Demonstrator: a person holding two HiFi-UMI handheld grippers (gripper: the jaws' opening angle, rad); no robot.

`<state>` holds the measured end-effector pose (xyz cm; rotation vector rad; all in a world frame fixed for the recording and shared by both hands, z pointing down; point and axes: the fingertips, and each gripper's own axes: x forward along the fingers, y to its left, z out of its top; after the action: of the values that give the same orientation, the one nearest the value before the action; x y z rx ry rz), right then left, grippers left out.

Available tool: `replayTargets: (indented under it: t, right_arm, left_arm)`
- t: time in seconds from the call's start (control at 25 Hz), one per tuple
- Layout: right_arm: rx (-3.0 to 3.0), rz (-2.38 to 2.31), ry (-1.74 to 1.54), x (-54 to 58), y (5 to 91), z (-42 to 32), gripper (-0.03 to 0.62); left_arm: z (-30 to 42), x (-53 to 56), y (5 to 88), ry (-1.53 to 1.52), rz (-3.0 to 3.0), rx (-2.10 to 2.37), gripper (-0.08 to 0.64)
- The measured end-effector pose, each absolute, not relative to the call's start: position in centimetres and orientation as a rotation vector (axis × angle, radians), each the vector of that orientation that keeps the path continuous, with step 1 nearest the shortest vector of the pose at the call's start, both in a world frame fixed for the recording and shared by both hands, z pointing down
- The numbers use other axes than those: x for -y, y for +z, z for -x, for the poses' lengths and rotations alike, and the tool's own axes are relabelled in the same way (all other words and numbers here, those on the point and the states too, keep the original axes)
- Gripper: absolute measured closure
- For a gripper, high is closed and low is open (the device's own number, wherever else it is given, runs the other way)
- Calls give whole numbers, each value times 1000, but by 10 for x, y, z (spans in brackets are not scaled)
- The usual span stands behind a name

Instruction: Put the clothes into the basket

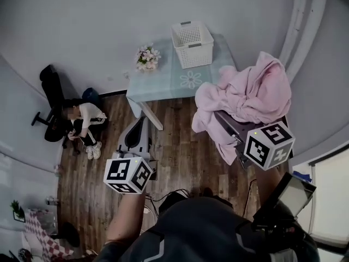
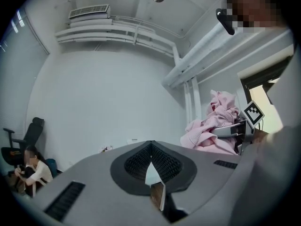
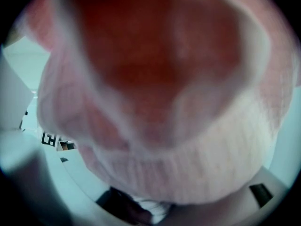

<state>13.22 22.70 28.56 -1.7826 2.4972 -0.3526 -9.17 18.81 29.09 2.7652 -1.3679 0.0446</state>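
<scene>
- My left hand-held gripper (image 2: 151,147), at 7 o'clock, is closed on nothing.
- My right hand-held gripper (image 3: 143,208) is clamped on the pink clothes (image 1: 248,91), held up at 2 o'clock.
- The basket (image 1: 193,56) looks empty on the surface (image 1: 163,83) at 12 o'clock, so the drop remains.

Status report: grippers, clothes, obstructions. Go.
Left hand-held gripper shut, empty. Right hand-held gripper shut on pink garment, held aloft. Basket on table, not yet loaded. Flowers beside basket, not blocking.
</scene>
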Motion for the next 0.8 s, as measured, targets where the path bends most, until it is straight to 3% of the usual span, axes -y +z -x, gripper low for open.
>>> replayTargets:
  t: [0.8]
  right_arm:
    - [-2501,1794,-299,-121,281,-159,209]
  left_arm:
    - [53,-81,301,-27,-2783,1298,551]
